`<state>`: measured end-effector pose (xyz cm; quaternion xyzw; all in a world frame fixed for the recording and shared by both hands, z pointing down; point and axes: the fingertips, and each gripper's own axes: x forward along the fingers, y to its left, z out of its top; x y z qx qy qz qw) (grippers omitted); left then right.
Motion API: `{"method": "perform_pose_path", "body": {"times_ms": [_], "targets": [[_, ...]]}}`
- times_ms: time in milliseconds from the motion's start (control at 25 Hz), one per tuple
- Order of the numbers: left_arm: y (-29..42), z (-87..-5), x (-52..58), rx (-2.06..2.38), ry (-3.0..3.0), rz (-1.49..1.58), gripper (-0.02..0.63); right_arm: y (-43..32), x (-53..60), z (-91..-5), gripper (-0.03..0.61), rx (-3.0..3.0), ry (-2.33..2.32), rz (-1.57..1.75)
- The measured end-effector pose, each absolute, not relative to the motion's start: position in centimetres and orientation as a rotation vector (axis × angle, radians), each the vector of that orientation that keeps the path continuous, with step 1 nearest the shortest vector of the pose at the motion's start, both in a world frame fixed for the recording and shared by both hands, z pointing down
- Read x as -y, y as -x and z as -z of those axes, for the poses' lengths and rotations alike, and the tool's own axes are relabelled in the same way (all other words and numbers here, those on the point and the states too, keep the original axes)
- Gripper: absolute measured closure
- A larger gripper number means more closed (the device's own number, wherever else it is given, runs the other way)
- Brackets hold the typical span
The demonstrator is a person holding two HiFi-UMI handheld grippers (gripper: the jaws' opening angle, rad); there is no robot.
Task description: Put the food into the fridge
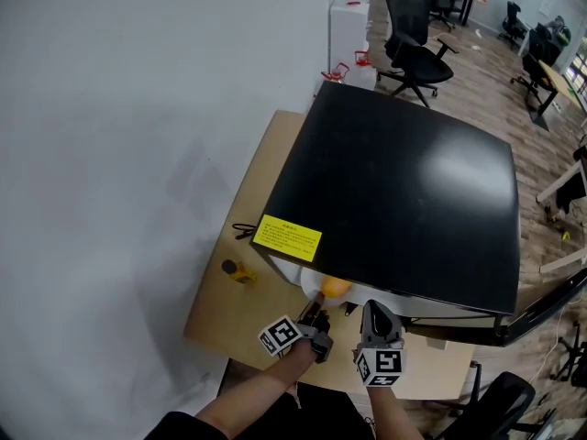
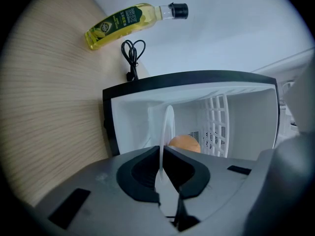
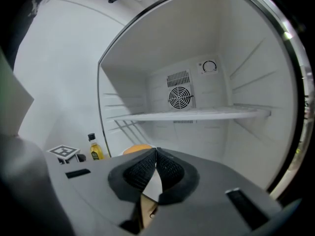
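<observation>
Before the black fridge (image 1: 413, 200), a thin white plate (image 2: 169, 127) is pinched by the left gripper (image 2: 161, 152). The right gripper (image 3: 156, 151) is closed on nothing

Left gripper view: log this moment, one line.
left gripper: shut on plate | orange food: on plate, at open fridge | right gripper: shut

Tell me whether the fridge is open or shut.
Open: both gripper views look straight into the fridge, its shelf and back fan exposed.
</observation>
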<state>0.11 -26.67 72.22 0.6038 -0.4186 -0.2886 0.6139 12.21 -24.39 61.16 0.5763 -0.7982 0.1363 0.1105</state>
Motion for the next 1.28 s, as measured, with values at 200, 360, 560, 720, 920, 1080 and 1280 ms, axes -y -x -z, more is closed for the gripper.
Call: {"method": "perform_pose_path", "body": {"times_ms": [200,360,560,720,920,1080,1280], "targets": [[-0.7,-72.8,27.7,0.965,-1.415,0.638,0.589,-13.6,24.3,-62.2,0.518,2.275,-1.766,-0.406],[-0.8,-73.6,28.5,0.973,-1.414,0.634,0.589,-13.8,23.7,-62.6,0.518,2.263,-1.765,-0.415],[-0.8,-74.1,30.1,0.987,-1.404,0.645,0.589,-13.8,23.4,-62.9,0.518,2.263,-1.758,-0.411],[-1.8,-74.7,30.3,0.997,-1.410,0.611,0.590,-13.9,22.2,-63.6,0.518,2.241,-1.724,-0.422],[-2.1,-74.7,31.2,0.979,-1.391,0.627,0.589,-13.2,21.9,-63.6,0.518,2.253,-1.719,-0.422],[-2.3,-75.6,31.3,0.989,-1.344,0.615,0.589,-13.4,21.4,-63.6,0.518,2.250,-1.715,-0.416],[-2.6,-76.4,31.4,1.004,-1.289,0.603,0.588,-14.3,20.8,-64.1,0.518,2.231,-1.723,-0.426]]}}
